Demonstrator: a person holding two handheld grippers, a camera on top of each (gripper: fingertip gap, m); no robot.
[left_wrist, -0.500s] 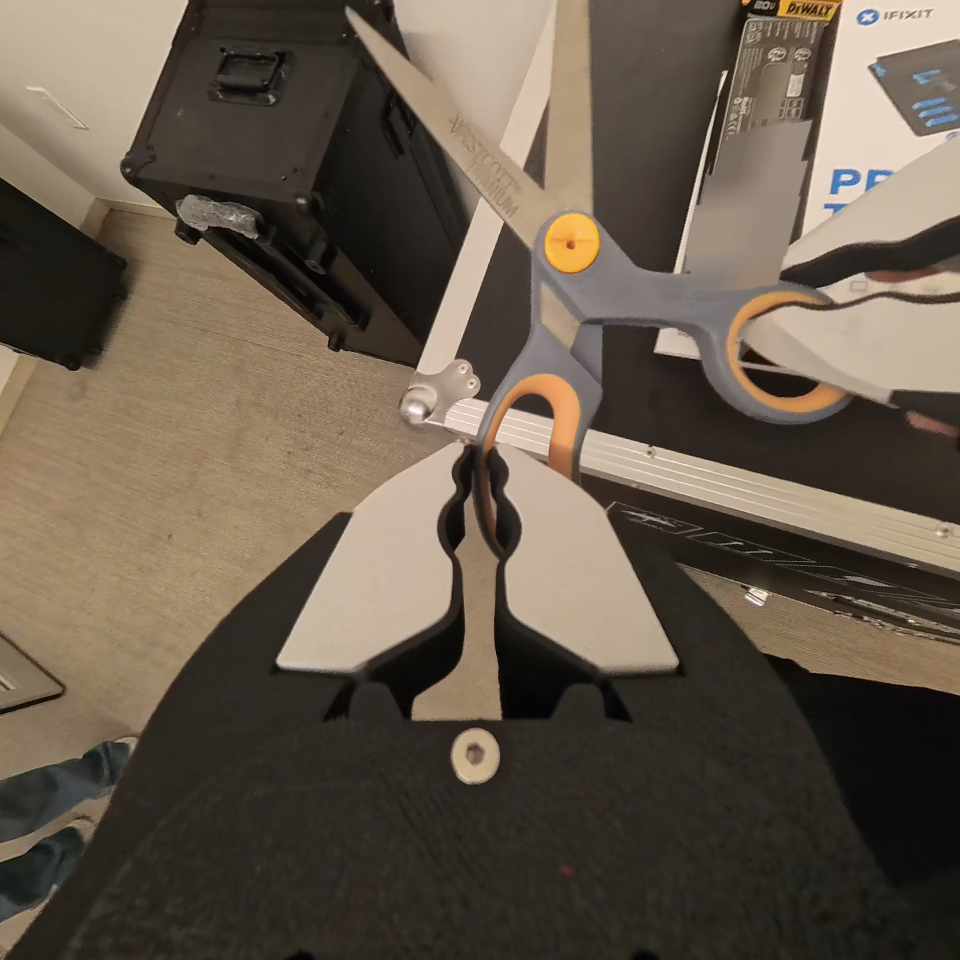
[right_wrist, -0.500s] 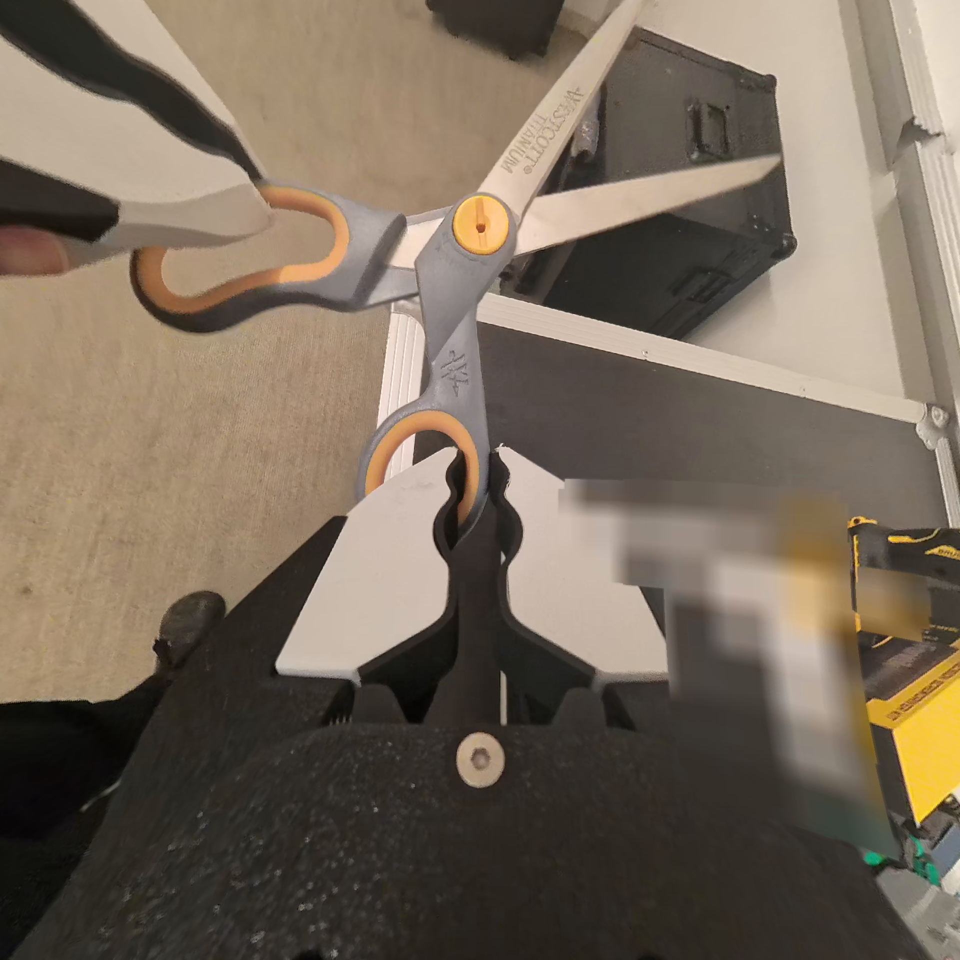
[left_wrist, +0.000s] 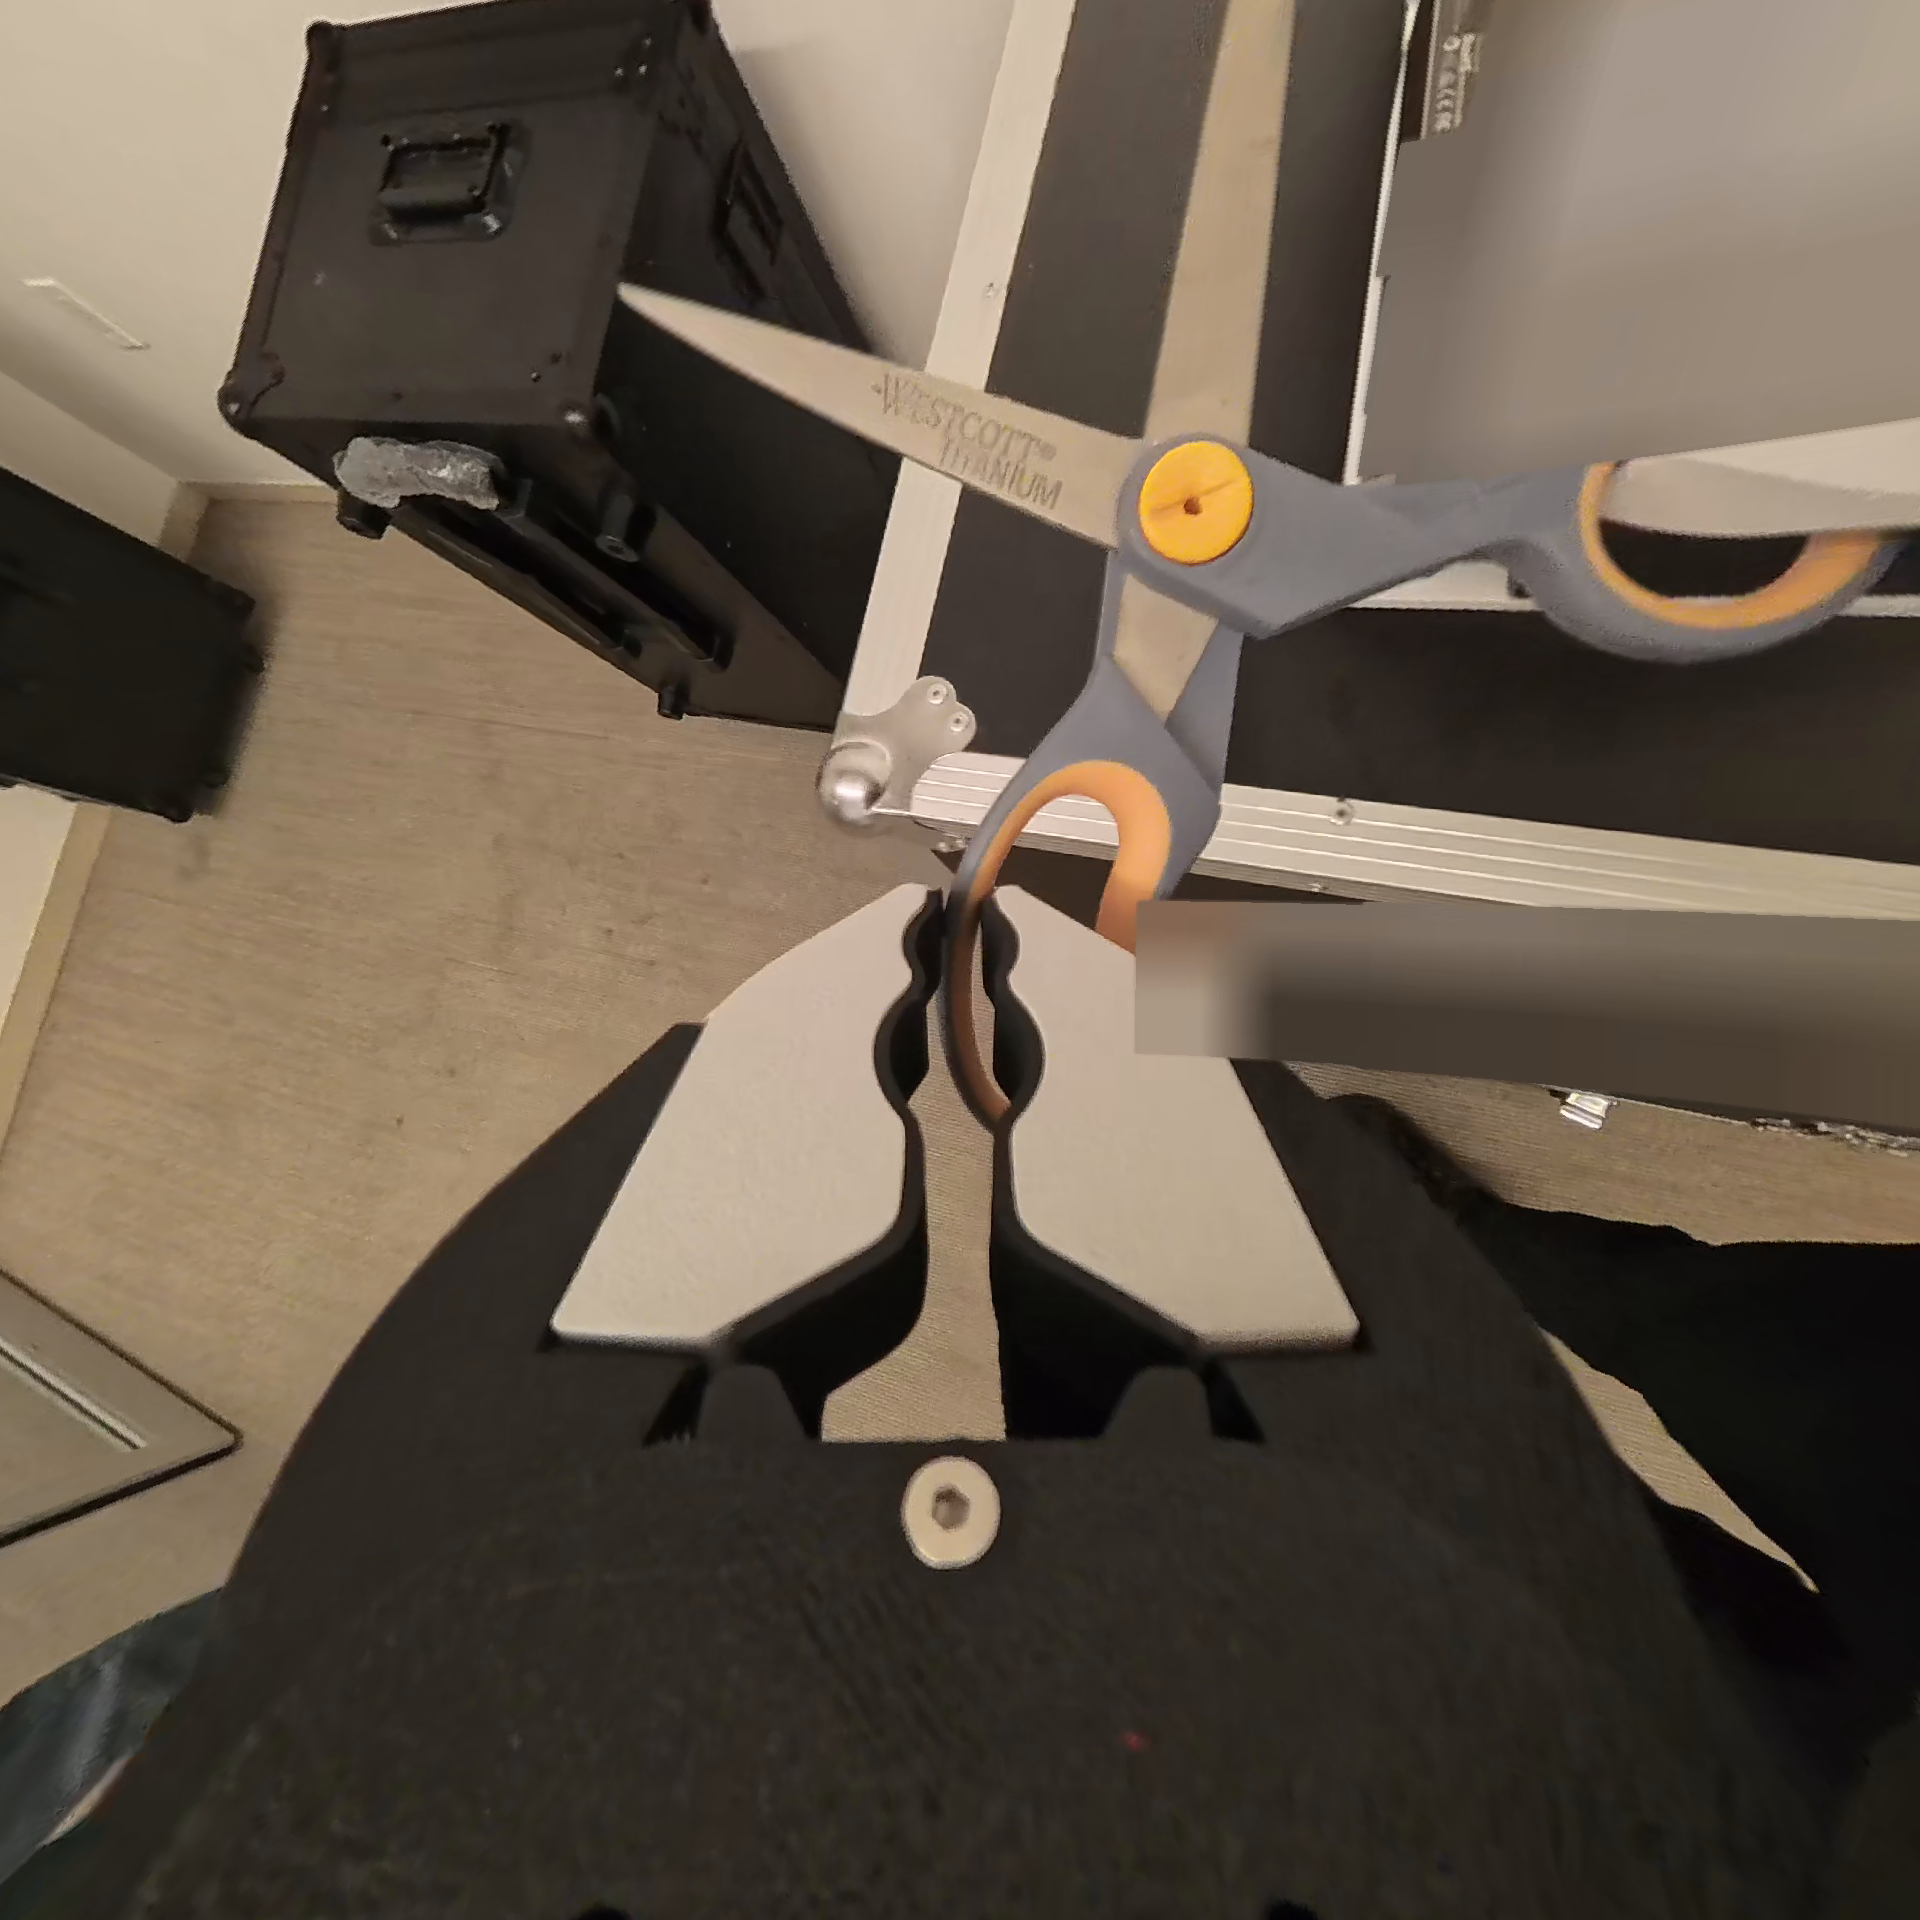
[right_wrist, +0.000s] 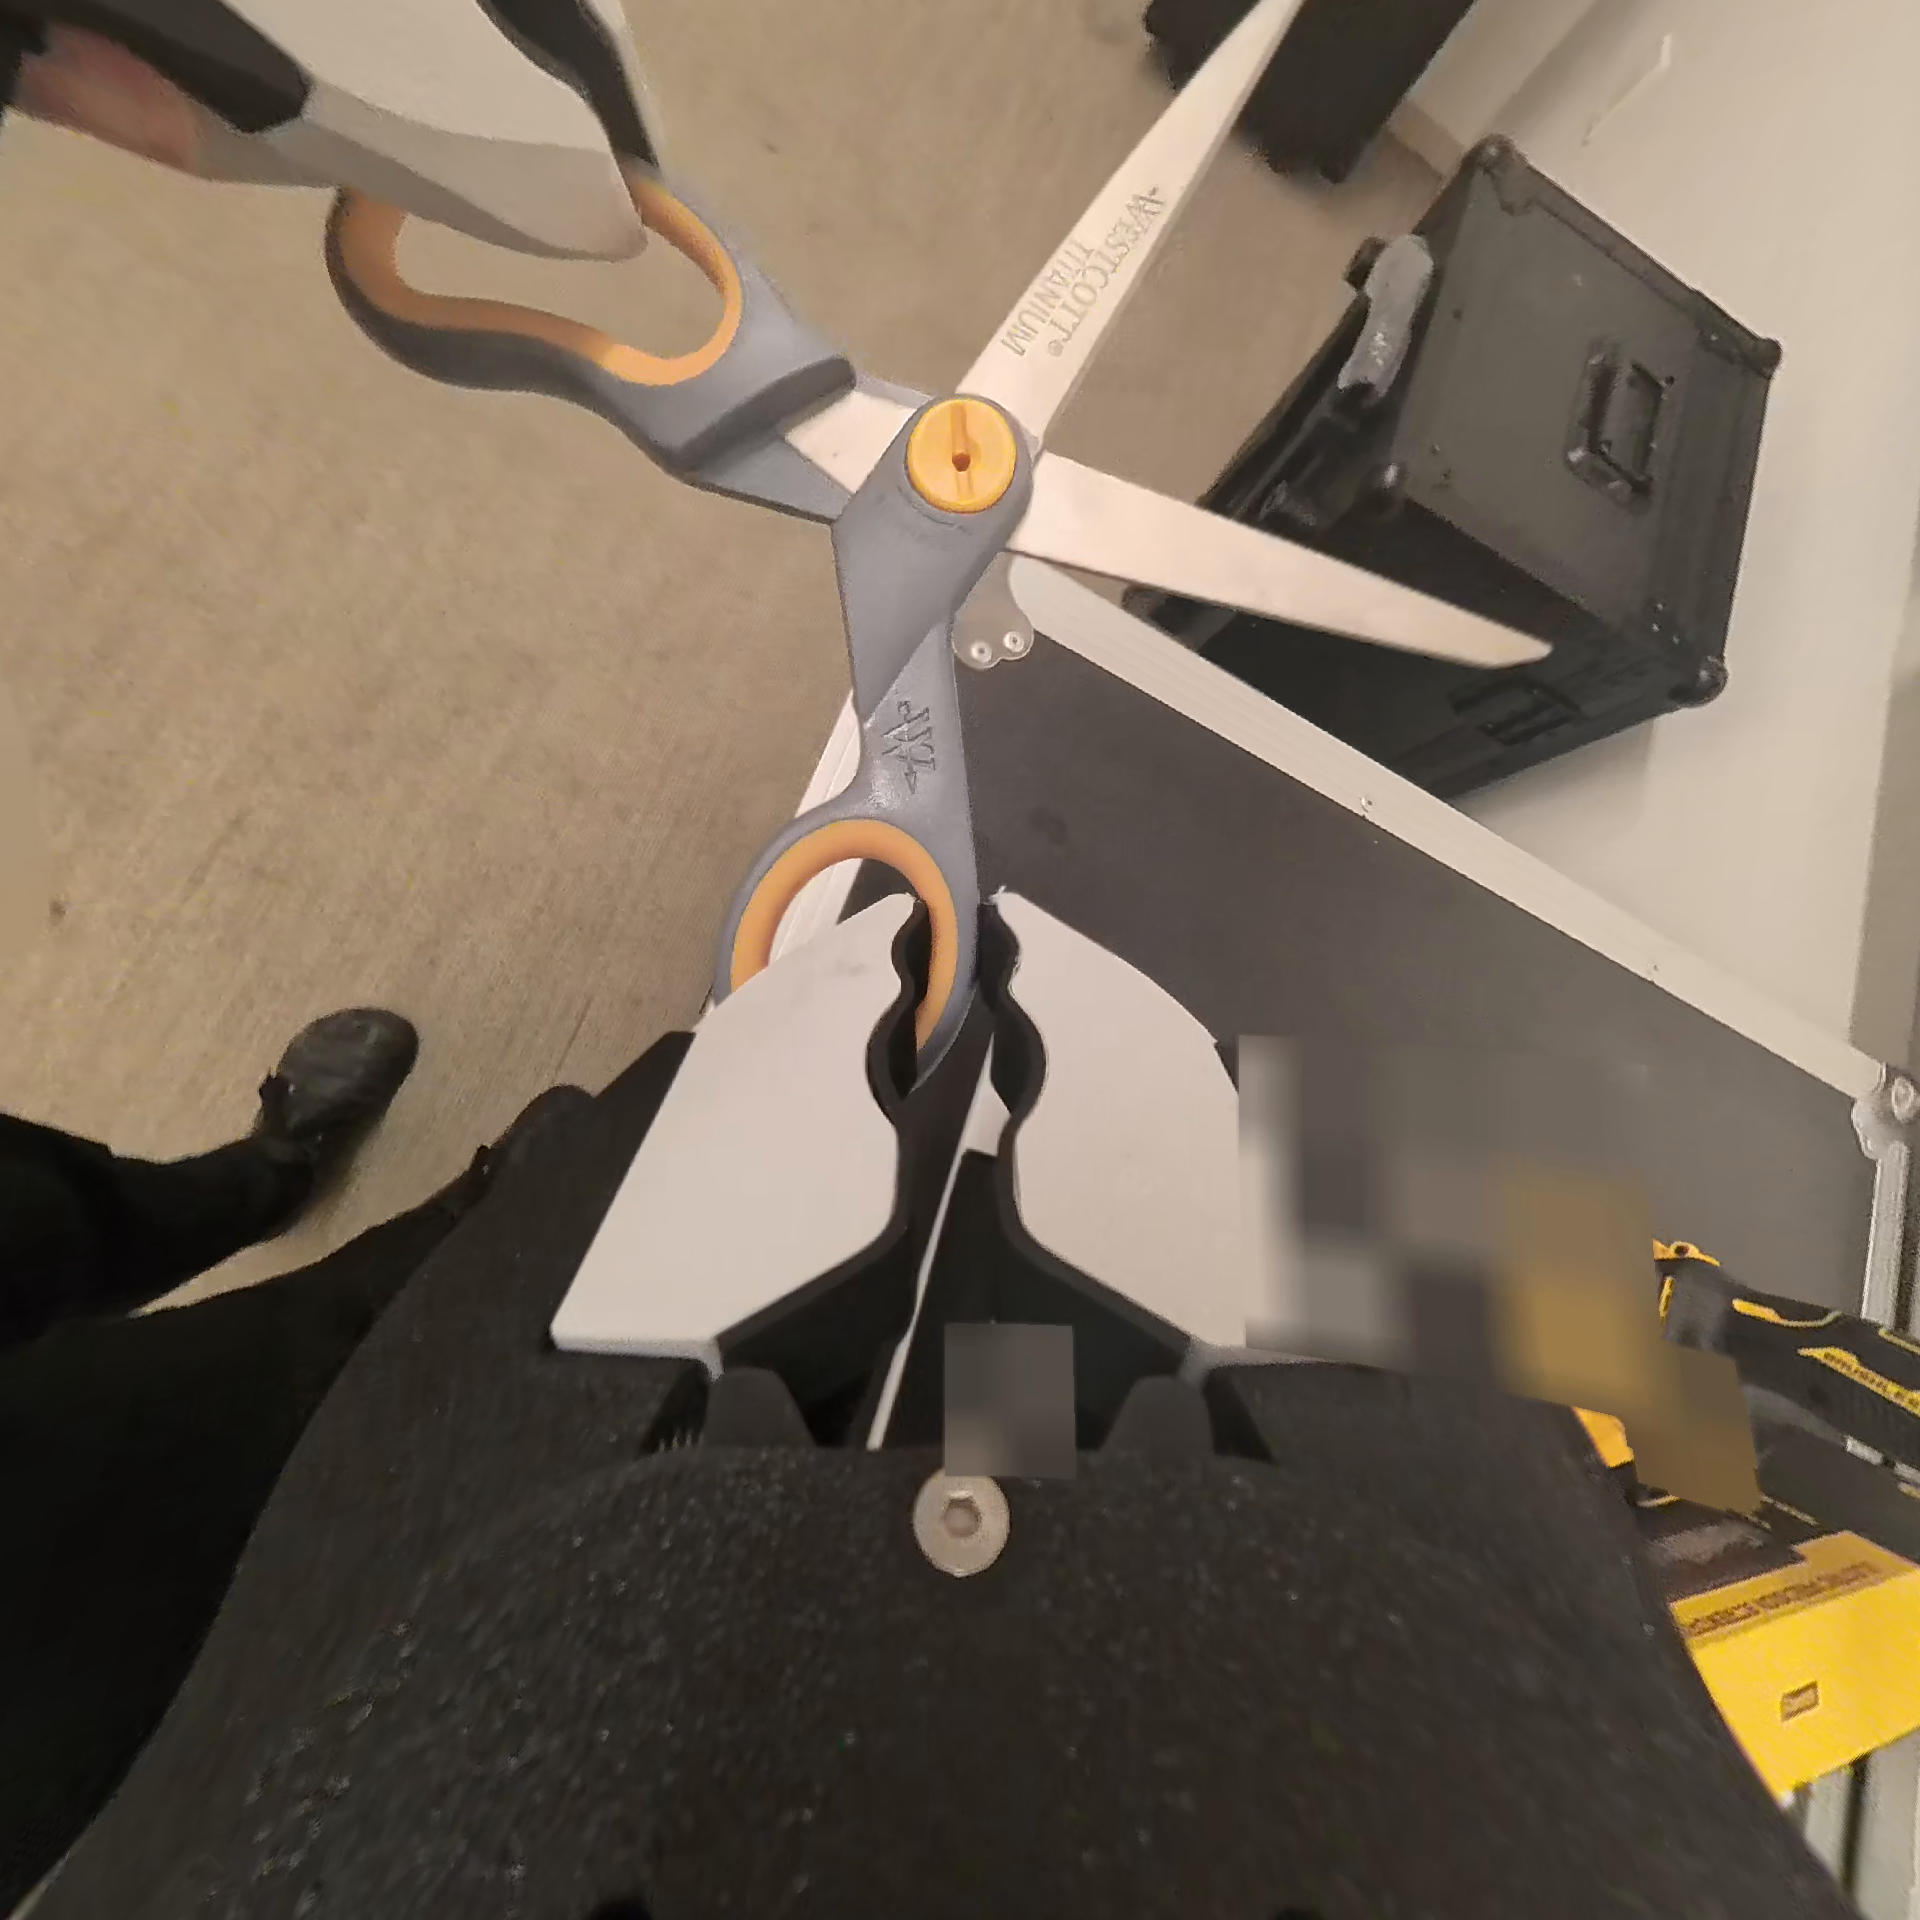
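The scissors (left_wrist: 1193, 502) are up in the air with the blades spread wide. The left tool (left_wrist: 961, 904) is clamped narrow on one orange-lined handle loop and the right tool (right_wrist: 951, 914) on the other. One blade has engraved lettering, a black flight case (left_wrist: 468, 343) sits on the carpet past the blade tips, and an aluminium-edged case (left_wrist: 1455, 842) lies right under the scissors.
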